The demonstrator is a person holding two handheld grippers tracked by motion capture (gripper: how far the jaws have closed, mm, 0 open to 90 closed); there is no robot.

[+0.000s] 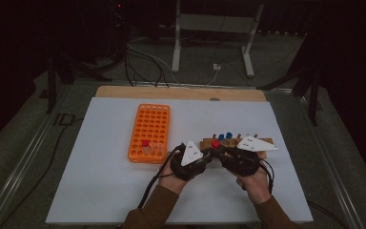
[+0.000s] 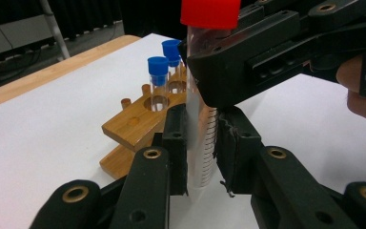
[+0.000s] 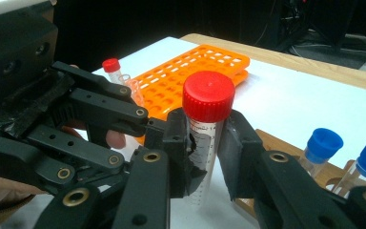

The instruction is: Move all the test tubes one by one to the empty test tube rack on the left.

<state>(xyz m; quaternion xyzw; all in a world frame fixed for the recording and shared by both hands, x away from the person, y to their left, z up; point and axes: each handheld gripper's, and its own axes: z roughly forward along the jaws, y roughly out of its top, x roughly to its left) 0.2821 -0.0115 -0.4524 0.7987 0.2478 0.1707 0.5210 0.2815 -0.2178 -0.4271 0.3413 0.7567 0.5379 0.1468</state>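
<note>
I'm mid-handover: my left hand-held gripper (image 2: pixel 201 148) is clenched low on the red-capped tube (image 3: pixel 205 138), my right hand-held gripper (image 3: pixel 205 157) clamped just under its cap, above the tabletop (image 1: pixel 100 191). Next, one lets go (probably the right). The orange rack (image 1: pixel 148 131) lies left, the wooden stand (image 1: pixel 262 142) close behind; bare tabletop is nearer me.

A lab: orange tube rack (image 1: pixel 149 132) and capped tubes (image 1: pixel 228 135) on a white table (image 1: pixel 100 181).

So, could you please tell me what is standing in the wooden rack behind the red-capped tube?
Two blue-capped tubes stand in the wooden rack, with short pegs beside them. The right hand-held gripper, shut on the red-capped tube, covers the rack's far end.
</note>
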